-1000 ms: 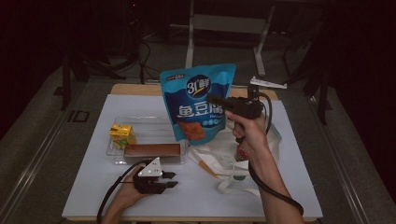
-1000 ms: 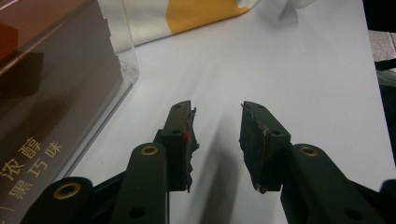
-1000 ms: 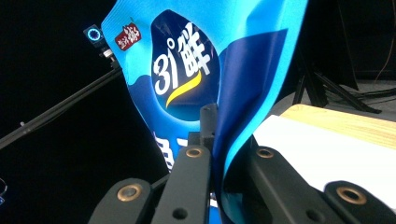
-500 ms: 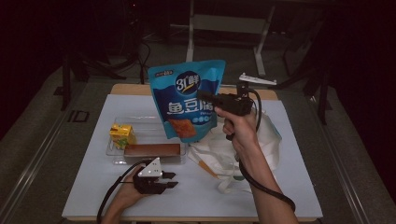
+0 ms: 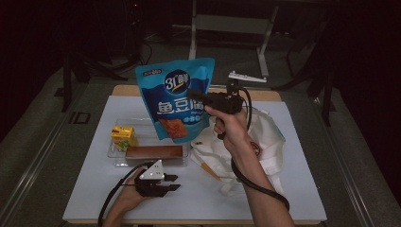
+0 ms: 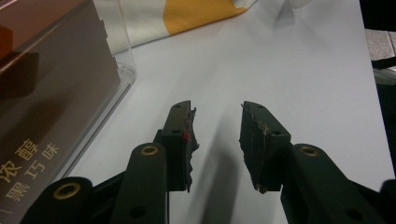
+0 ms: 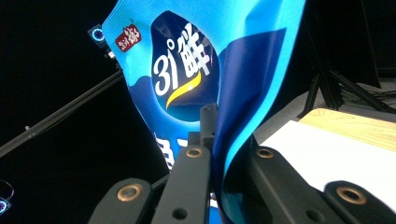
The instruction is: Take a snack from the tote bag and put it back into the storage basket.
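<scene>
A big blue snack bag (image 5: 172, 101) hangs above the table, pinched at its right edge by my right gripper (image 5: 195, 98), which is shut on it. In the right gripper view the blue snack bag (image 7: 201, 70) rises between the black jaws. My left gripper (image 5: 172, 182) rests on the white table near the front, open, with nothing between its fingers (image 6: 180, 135). Just left of it in the left gripper view stands a brown chocolate box (image 6: 46, 107).
A clear tray (image 5: 116, 158) holds the brown chocolate box (image 5: 153, 152) and a yellow carton (image 5: 124, 136). A white cloth bag (image 5: 265, 142) with orange trim lies at the right of the white tabletop (image 5: 85, 189). Dark floor and stands surround the table.
My right gripper has carried the blue snack bag to the left, over the tray's far side. The left gripper has stayed put.
</scene>
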`<state>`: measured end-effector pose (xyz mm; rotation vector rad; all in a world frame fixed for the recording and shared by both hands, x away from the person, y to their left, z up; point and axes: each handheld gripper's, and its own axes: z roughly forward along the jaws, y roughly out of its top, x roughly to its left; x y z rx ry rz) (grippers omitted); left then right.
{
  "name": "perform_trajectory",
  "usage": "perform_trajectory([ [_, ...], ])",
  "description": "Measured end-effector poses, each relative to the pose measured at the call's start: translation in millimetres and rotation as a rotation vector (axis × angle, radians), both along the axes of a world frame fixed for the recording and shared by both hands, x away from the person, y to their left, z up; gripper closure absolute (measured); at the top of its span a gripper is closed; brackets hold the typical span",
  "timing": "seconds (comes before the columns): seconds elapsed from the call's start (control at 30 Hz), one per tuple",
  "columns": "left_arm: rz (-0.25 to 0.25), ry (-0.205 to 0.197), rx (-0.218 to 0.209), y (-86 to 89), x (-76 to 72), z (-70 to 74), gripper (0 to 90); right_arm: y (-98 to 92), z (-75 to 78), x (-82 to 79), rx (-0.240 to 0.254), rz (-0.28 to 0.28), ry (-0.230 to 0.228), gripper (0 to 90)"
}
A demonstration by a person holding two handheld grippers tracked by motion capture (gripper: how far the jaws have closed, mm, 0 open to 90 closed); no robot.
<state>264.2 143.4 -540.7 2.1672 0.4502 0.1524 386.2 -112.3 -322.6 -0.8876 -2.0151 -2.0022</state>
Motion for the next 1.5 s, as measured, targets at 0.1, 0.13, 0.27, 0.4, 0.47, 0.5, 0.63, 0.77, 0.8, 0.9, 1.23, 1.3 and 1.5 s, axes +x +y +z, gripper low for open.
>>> perform_trajectory([
  [0.1, -0.001, -0.001, 0.0, 0.0, -0.1, 0.0, 63.8, 6.9, -0.1, 1.8, 0.006, 0.009, -0.01, 90.0],
  [0.13, -0.001, -0.001, 0.0, 0.0, -0.1, 0.0, 63.7, 8.6, -0.5, 2.7, 0.009, 0.014, -0.006, 90.0],
  [0.27, 0.0, -0.001, 0.001, 0.0, -0.2, 0.0, 63.5, 16.7, -1.9, 5.8, 0.005, 0.014, 0.001, 90.0],
  [0.4, -0.002, -0.002, 0.001, 0.0, -0.3, 0.1, 63.5, 24.7, -3.7, 8.0, 0.014, 0.014, 0.007, 90.0],
  [0.47, -0.003, -0.002, 0.001, 0.0, -0.3, 0.1, 63.5, 29.1, -4.9, 8.9, 0.015, 0.019, 0.014, 90.0],
  [0.5, -0.003, -0.002, 0.001, 0.0, -0.3, 0.1, 63.5, 29.1, -4.9, 8.9, 0.015, 0.019, 0.014, 90.0],
  [0.63, -0.004, -0.003, 0.001, -0.1, -0.6, 0.1, 63.5, 40.6, -6.4, 10.3, 0.006, 0.025, 0.014, 90.0],
  [0.77, -0.003, -0.005, 0.001, -0.2, -1.0, 0.2, 63.5, 49.2, -9.0, 12.4, -0.002, 0.025, 0.013, 90.0],
  [0.8, -0.003, -0.005, 0.001, -0.2, -1.0, 0.2, 63.5, 49.2, -9.0, 12.4, -0.002, 0.025, 0.013, 90.0],
  [0.9, -0.004, -0.005, 0.001, -0.2, -1.2, 0.2, 63.5, 56.1, -14.7, 15.6, -0.009, 0.014, 0.024, 90.0],
  [1.23, -0.004, -0.007, -0.001, 0.2, -1.5, 0.3, 63.4, 66.8, -29.7, 21.1, -0.011, -0.019, 0.045, 90.0],
  [1.3, -0.004, -0.008, -0.004, 0.1, -1.5, 0.2, 63.4, 68.4, -31.4, 21.8, -0.018, -0.025, 0.045, 90.0],
  [1.5, -0.004, -0.007, -0.005, 0.3, -1.5, 0.3, 63.4, 70.4, -37.3, 25.2, -0.029, -0.056, 0.064, 90.0],
])
